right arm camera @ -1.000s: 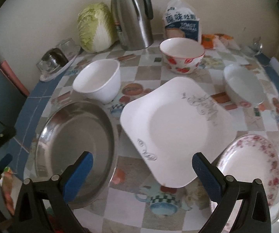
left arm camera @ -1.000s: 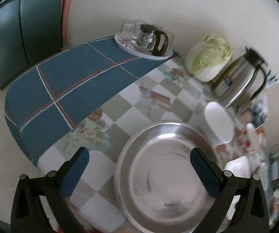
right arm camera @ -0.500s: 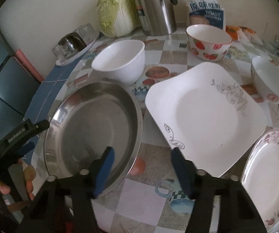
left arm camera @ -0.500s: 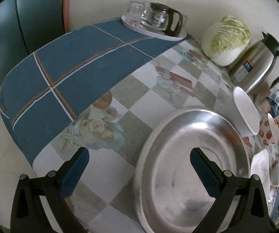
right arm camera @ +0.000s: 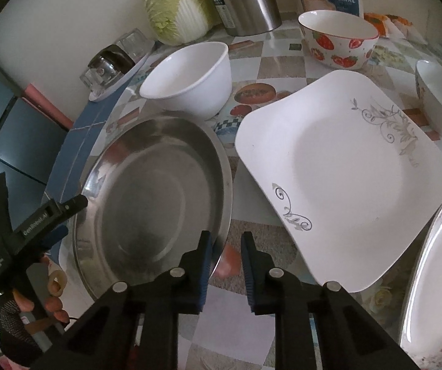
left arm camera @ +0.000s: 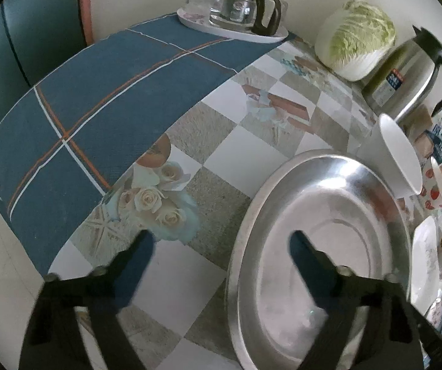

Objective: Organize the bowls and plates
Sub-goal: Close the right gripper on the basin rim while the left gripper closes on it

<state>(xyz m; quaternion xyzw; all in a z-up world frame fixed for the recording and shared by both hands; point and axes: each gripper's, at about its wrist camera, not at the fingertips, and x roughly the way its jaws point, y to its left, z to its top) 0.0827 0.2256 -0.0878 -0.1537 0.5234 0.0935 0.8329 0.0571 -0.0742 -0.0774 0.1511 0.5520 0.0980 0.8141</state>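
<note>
Round stainless-steel plate, flat on the table, rim between both tools' jaws; square white scroll-patterned plate alongside, to the right tool's right.

My right hand-held gripper sat at the bottom centre of its view, pointed steeply down, jaws closing to a narrow gap. My left hand-held gripper was closing too, still wide; its gloved hand showed lower left.

Dim, soft daylight; fisheye-warped, vignetted edges.
</note>
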